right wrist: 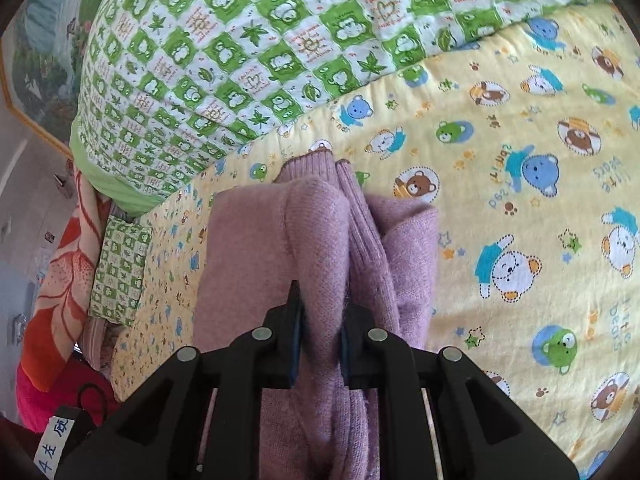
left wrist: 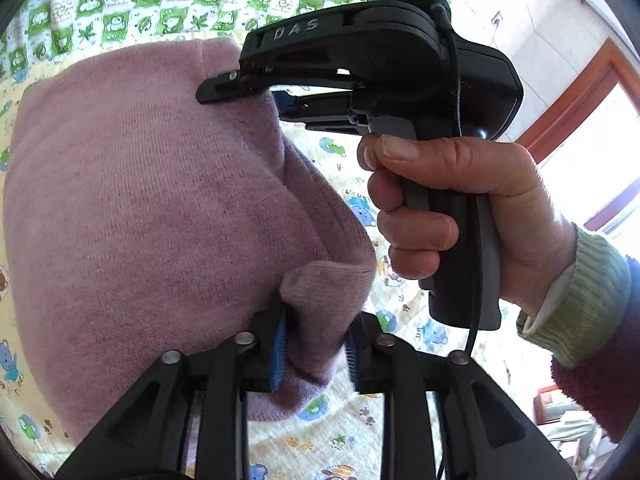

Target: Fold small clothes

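bed [right wrist: 520,152]: yellow bear-print sheet carries everything; green checked quilt [right wrist: 248,60] bunched along its far edge.
sweater [right wrist: 320,248]: small mauve knit, lifted off the sheet near the bed's middle, hanging bunched between my two grippers; ribbed cuff or hem end points toward the quilt.
progress: my guess is mid-fold. Knit looks doubled over on itself, but nothing lies flat or squared on the sheet yet. Left to do: lay it down, close the last fold, smooth it. No other clothes in view.
right gripper [right wrist: 320,344]: jaws narrow, pads pressing a thick fold of sweater from both sides. In the left view its tip [left wrist: 224,88] sits at the sweater's upper edge, a hand [left wrist: 460,208] on the handle.
left gripper [left wrist: 314,348]: jaws partly open, a rolled lump of sweater between them. Left blue pad touches the knit; cannot tell whether the right pad does, so a firm grip is not certain.
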